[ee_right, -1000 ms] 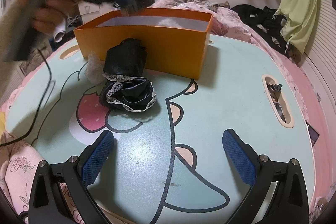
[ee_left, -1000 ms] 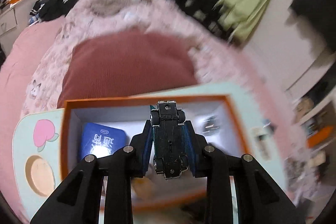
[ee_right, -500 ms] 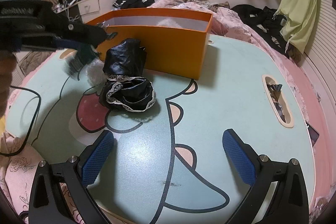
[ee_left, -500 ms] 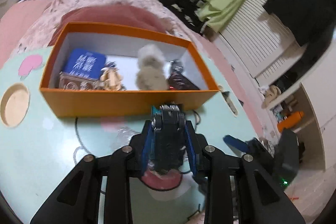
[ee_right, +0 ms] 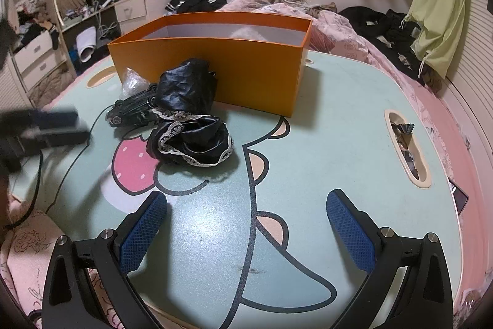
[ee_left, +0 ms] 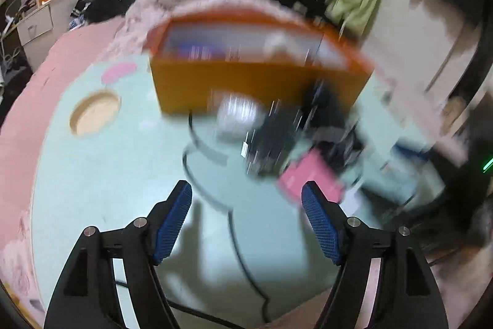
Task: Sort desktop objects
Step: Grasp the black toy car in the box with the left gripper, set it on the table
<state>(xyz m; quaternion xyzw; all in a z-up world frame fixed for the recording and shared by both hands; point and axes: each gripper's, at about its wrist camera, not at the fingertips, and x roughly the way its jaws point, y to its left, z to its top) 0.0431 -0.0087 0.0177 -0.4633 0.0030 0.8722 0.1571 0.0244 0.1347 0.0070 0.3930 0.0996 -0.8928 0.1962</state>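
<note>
Left gripper [ee_left: 246,215]: spread wide, nothing between the blue pads, over bare bench; view blurred
Right gripper [ee_right: 246,233]: spread wide, holding nothing, low over the bench [ee_right: 323,144] at its 6 o'clock edge
Toy car [ee_right: 131,110]: one, dark, wheels up, lying on the bench at 10 o'clock from the right gripper, touching the black cloth; in the left view a dark smear at 1 o'clock of that gripper
Black cloth [ee_right: 188,116]: one crumpled heap with lace trim, against the front wall of the orange box
Orange box [ee_right: 215,63]: one, open-topped, at 12 o'clock on the bench; contents hard to make out
Clear plastic wrap [ee_right: 132,80]: one wad, between toy car and box, at 11 o'clock
Slots in bench: three seen, one long at 2 o'clock holding scraps
</note>
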